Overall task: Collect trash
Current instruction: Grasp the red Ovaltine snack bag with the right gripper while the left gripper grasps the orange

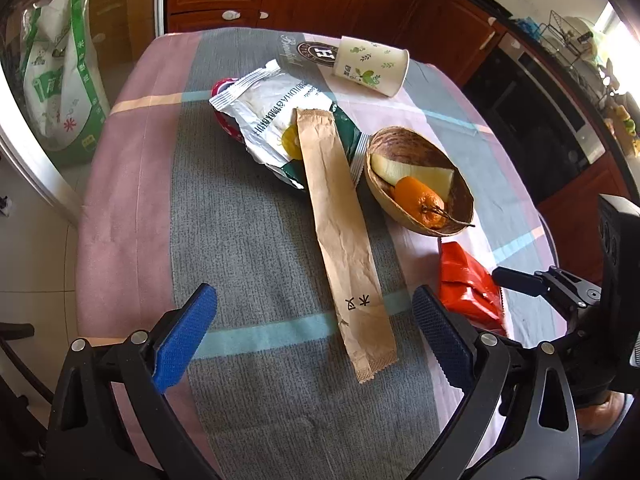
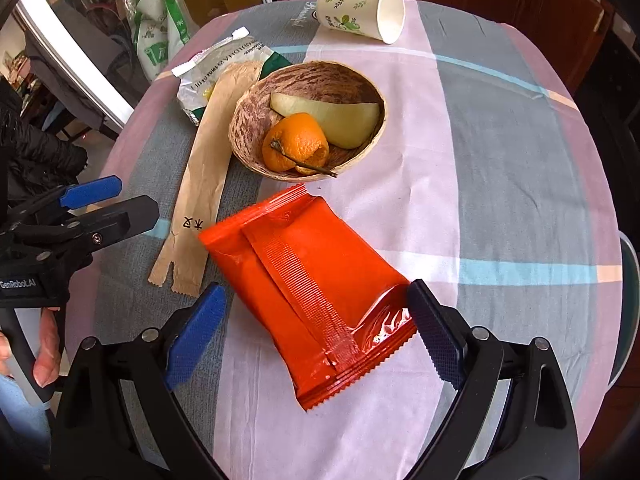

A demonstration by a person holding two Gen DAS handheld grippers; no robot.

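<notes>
Right wrist view: my right tongs (image 2: 314,330) are wide apart around the red wrapper (image 2: 310,300). My left tongs (image 1: 316,338) are apart over the brown paper sleeve (image 1: 344,240).

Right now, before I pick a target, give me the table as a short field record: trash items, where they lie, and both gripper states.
surface: table with striped cloth
paper sleeve: flat, far end lying on the snack bag
snack bag: silver-green, crumpled, left of the bowl
bowl: holds orange peel and a pale rind
paper cup: on its side, far edge
red wrapper: flat, between right gripper's fingers
left gripper: open, empty
right gripper: open, straddling red wrapper
</notes>
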